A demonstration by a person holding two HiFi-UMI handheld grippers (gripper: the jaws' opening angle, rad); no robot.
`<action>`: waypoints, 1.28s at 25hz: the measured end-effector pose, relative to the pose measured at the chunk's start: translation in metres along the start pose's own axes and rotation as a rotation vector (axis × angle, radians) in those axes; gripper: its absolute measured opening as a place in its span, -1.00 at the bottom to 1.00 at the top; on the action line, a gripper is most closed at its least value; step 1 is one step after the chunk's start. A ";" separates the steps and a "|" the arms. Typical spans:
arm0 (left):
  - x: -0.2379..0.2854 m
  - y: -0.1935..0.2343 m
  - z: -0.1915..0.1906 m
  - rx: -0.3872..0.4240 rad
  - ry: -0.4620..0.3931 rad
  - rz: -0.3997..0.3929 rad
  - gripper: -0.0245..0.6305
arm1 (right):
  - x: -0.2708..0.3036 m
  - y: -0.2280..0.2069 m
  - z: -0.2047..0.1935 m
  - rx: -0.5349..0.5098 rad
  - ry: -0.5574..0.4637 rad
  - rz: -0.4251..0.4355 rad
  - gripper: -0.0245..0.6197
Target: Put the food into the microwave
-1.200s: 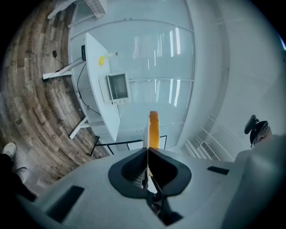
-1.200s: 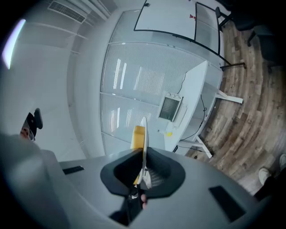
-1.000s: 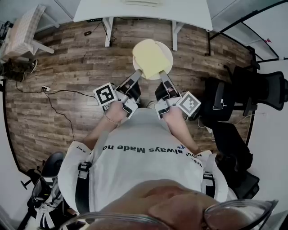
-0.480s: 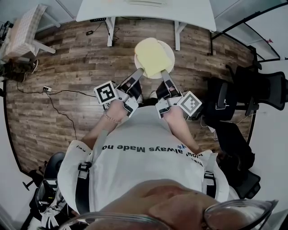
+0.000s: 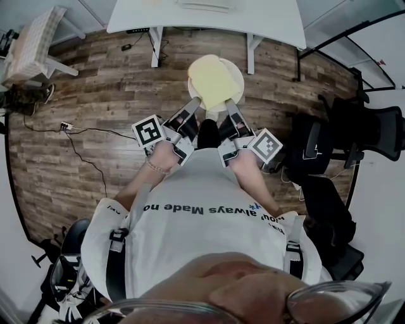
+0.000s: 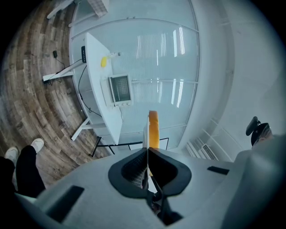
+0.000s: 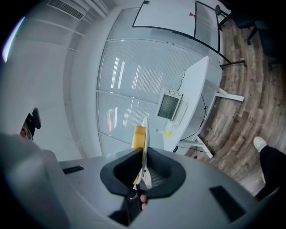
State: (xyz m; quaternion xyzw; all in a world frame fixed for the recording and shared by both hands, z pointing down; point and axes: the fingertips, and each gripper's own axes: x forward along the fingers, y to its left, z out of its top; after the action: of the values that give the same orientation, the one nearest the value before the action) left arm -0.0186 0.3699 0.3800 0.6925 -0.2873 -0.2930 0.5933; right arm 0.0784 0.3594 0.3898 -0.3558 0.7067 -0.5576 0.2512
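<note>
A white plate (image 5: 238, 74) carrying a flat pale-yellow piece of food (image 5: 211, 81) hangs above the wood floor in the head view. My left gripper (image 5: 195, 100) is shut on the plate's near-left rim, and my right gripper (image 5: 229, 102) is shut on its near-right rim. In the left gripper view the plate (image 6: 145, 129) and food (image 6: 153, 126) stand edge-on in the left gripper (image 6: 146, 151). The right gripper view shows the same plate (image 7: 145, 134) and food (image 7: 139, 135) in the right gripper (image 7: 142, 155). The microwave (image 6: 119, 89) (image 7: 170, 106) sits on a white table ahead.
The white table (image 5: 202, 18) stands at the top of the head view. Black office chairs (image 5: 364, 130) crowd the right. A light chair (image 5: 31, 47) and floor cables (image 5: 76, 136) lie at the left. A small yellow object (image 6: 103, 61) sits on the table near the microwave.
The plate, held by both grippers, has stayed in the same grip while the table has drawn slightly nearer. A dark trouser leg now shows between the grippers.
</note>
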 end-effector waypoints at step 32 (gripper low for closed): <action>0.238 0.037 0.132 -0.002 -0.033 0.022 -0.88 | 0.176 -0.057 0.206 0.024 0.021 0.003 -0.83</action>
State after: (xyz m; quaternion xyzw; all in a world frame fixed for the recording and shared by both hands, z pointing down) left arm 0.0386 0.1015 0.3853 0.6837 -0.3041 -0.2981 0.5926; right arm 0.1366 0.0890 0.4002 -0.3457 0.7031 -0.5693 0.2490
